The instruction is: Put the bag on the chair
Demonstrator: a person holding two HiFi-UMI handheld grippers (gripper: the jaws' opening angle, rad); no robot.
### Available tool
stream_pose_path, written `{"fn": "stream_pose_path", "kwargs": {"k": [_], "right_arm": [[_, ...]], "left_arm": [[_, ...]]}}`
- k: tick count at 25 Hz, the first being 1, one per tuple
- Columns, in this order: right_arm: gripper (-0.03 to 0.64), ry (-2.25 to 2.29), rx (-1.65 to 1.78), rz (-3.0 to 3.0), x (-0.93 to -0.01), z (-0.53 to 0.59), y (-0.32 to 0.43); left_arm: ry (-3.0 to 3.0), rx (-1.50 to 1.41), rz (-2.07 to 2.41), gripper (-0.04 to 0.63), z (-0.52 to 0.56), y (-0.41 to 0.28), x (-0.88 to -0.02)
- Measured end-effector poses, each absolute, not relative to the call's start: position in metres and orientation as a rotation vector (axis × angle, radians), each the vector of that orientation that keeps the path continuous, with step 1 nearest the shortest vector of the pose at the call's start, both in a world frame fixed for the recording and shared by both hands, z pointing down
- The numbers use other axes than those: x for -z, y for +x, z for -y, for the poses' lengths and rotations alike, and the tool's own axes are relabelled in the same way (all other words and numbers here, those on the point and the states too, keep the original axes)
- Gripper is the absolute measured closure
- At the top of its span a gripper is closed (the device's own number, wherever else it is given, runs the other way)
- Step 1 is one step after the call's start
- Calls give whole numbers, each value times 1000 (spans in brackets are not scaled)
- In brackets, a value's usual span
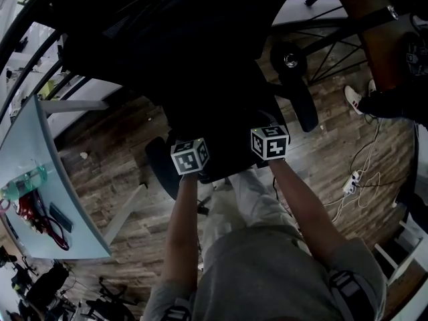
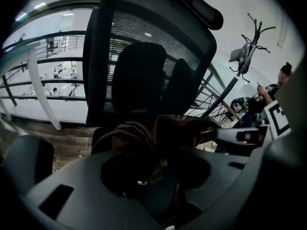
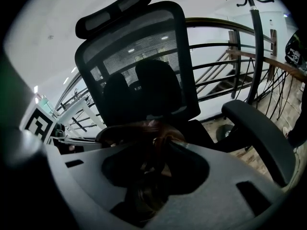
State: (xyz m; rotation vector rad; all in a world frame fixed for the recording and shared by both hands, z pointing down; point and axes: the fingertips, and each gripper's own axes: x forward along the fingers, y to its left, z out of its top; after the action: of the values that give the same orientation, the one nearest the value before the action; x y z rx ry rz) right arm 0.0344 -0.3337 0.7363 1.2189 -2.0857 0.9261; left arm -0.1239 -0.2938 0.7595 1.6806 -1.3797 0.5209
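A black mesh office chair (image 1: 200, 59) fills the top of the head view, and both marker cubes, left (image 1: 190, 156) and right (image 1: 270, 142), hover at its front edge. The dark brown bag (image 2: 177, 128) lies on the seat before the chair back (image 2: 144, 23), low between the two grippers. The left gripper (image 2: 163, 75) shows as two dark fingers with mesh visible in the gap. A strap lies loose at their base. In the right gripper view the bag (image 3: 139, 131) sits the same way under the right gripper (image 3: 135, 80), whose fingers also stand apart. In the head view the bag is lost in the dark.
A pale blue table (image 1: 40, 146) at the left carries a green bottle (image 1: 23, 182) and red items. The chair's armrest (image 3: 259, 128) juts out on the right. Cables and a power strip (image 1: 351, 182) lie on the wooden floor. A stair railing (image 3: 225, 66) and a seated person (image 2: 273, 90) are behind.
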Motion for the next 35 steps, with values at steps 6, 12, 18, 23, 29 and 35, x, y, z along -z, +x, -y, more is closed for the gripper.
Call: {"fn": "stream_pose_path", "kwargs": {"k": [6,12,18,23,29,35], "right_arm": [[401,1258,-900,2099,-724,333,40],[400,1291,-877,2110,-710,332,40],[405,1347,-817,2145,-680,322,40],[410,1371,-791,2188,-651,305,32],[462,1419,-774,2254,-612,276,28],[507,1439,-764,2274,-588,246,26]], "left_arm": [[1720,-427,1412,390,293,-126,-735],[1749,-406,1419,385,292,-126,-719],[1770,-358,1416,391,281,-122,-695],[1784,-299,1428,441,268,-122,-670],[1825,-250,1482,507,250,-126,-631],[1855,-215,1489,539,231,-124,-604]]}}
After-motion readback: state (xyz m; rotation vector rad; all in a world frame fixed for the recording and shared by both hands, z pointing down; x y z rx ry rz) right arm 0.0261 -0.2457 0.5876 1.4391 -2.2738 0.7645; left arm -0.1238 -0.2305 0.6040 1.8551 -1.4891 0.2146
